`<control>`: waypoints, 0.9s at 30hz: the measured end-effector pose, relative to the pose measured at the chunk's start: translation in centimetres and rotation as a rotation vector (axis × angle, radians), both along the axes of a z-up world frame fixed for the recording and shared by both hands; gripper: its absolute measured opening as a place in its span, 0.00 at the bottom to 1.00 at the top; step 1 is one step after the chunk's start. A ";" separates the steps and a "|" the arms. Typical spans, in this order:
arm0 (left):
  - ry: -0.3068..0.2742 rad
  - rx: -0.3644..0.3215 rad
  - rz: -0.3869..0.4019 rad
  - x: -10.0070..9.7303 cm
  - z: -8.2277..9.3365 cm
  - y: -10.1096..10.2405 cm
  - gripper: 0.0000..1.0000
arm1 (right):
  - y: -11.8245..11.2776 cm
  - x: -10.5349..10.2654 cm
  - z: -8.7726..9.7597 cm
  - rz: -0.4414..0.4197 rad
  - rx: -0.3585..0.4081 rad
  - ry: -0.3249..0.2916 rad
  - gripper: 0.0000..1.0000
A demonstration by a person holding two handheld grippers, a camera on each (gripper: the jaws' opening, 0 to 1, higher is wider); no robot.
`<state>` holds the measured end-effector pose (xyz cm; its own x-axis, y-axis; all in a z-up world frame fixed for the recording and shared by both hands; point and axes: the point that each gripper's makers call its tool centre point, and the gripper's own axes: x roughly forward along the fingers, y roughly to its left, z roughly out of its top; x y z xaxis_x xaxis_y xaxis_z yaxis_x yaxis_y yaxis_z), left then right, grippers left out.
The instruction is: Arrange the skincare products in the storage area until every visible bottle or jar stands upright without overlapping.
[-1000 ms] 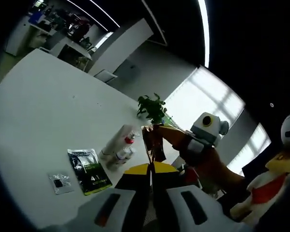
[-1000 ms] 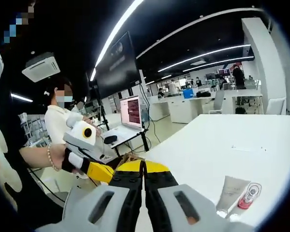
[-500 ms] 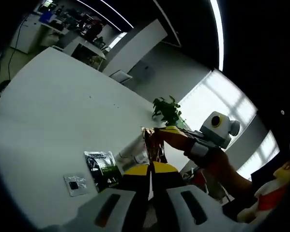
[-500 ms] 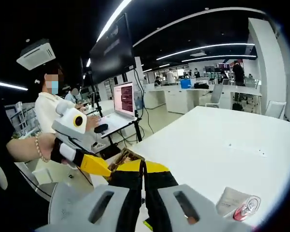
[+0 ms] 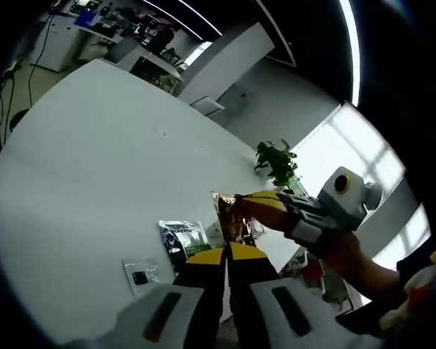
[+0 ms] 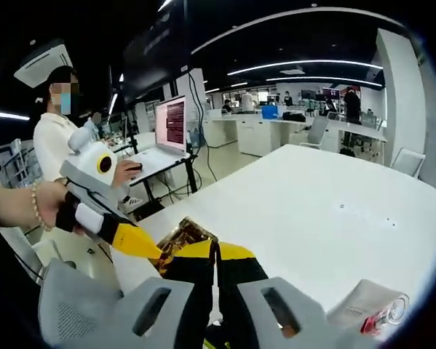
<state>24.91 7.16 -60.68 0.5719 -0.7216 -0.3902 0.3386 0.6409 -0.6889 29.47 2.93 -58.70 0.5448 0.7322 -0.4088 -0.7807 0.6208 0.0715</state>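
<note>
- A shiny brown packet (image 5: 231, 218) was pinched by both grippers together, above the white table (image 5: 94, 160).
- Left gripper (image 5: 226, 256) and right gripper (image 6: 214, 251) were clamped on it.

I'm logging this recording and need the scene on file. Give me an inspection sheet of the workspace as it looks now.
Surface: white table, mostly bare.
Job's things: a white tube lies flat at the table edge beside a clear bottle with a red part; nothing seen standing upright.
Clutter: dark green-and-white sachet, small clear packet, both flat.
Grippers: left gripper and right gripper both pinch a shiny brown-gold packet, held above the table.
Cables: a cable hangs below the laptop stand.
Surroundings: potted plant, bright windows, office desks, a person in white at the laptop.
</note>
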 end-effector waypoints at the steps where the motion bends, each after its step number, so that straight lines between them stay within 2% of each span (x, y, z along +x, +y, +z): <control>1: 0.003 0.004 0.002 0.2 -0.3 0.2 0.00 | 0.4 0.2 -0.4 -0.002 -0.010 -0.002 0.01; 8: 0.040 0.060 0.015 2.0 -4.0 0.8 0.00 | 1.0 2.1 -4.4 -0.024 -0.055 0.026 0.01; 17: 0.086 0.112 0.024 3.7 -7.5 1.6 0.00 | 1.7 4.3 -8.4 -0.029 -0.086 0.077 0.01; 27: 0.133 0.189 0.032 5.5 -11.9 2.5 0.00 | 2.4 5.6 -12.7 -0.032 -0.128 0.135 0.01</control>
<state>30.45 9.63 -72.56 0.5278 -0.6112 -0.5898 0.2309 0.7715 -0.5928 35.07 5.29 -71.37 0.5008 0.6529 -0.5683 -0.7491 0.6558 0.0933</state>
